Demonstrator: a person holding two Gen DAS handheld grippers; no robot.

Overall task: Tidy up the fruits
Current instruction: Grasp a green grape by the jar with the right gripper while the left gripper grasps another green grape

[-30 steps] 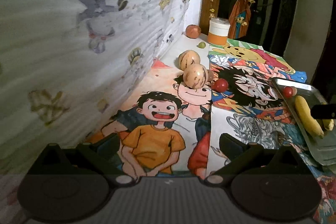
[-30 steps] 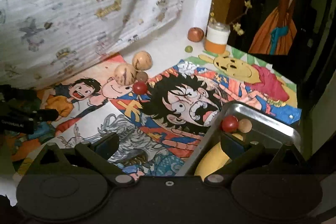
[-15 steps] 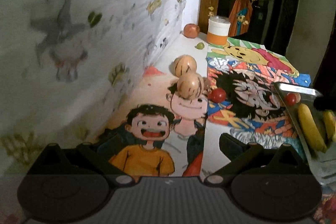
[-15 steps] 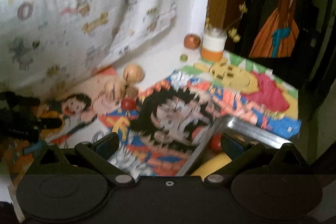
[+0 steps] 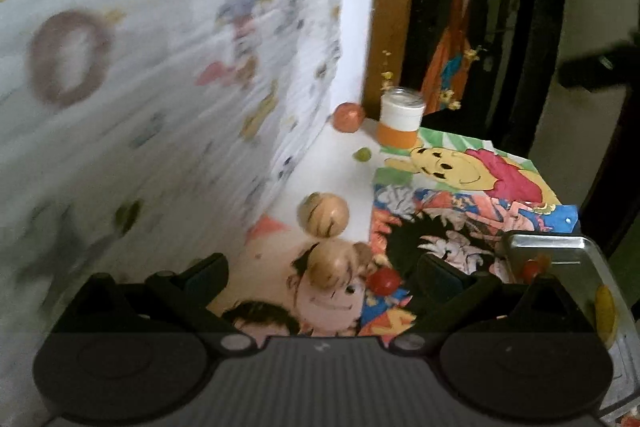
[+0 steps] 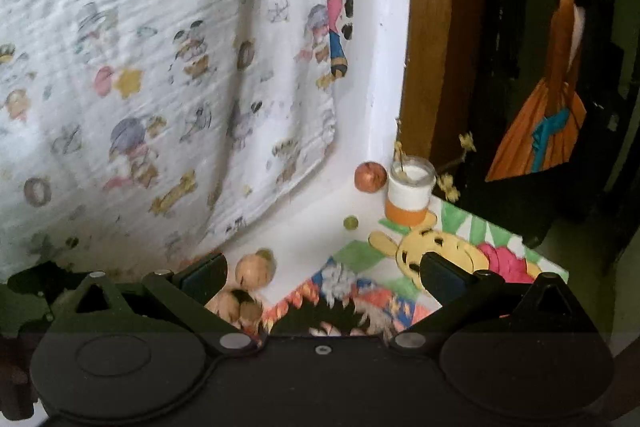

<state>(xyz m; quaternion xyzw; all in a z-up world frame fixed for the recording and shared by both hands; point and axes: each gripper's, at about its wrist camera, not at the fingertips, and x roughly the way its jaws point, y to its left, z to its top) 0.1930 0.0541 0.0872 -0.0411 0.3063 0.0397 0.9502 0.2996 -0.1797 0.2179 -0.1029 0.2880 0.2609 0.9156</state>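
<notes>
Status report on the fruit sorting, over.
Left gripper open, empty, nearest tan fruit ahead between its fingers. Right gripper open, empty. Banana in metal tray; red tomato on the mat. Nothing blocking.

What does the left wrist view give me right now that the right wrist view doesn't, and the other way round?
Only the left wrist view shows the metal tray holding a banana and a cherry tomato, plus another cherry tomato on the cartoon mat. Only the right wrist view shows the twigs standing in the jar. Both show the two tan round fruits, the reddish fruit in the corner, the small green fruit, the jar and open, empty tools.
</notes>
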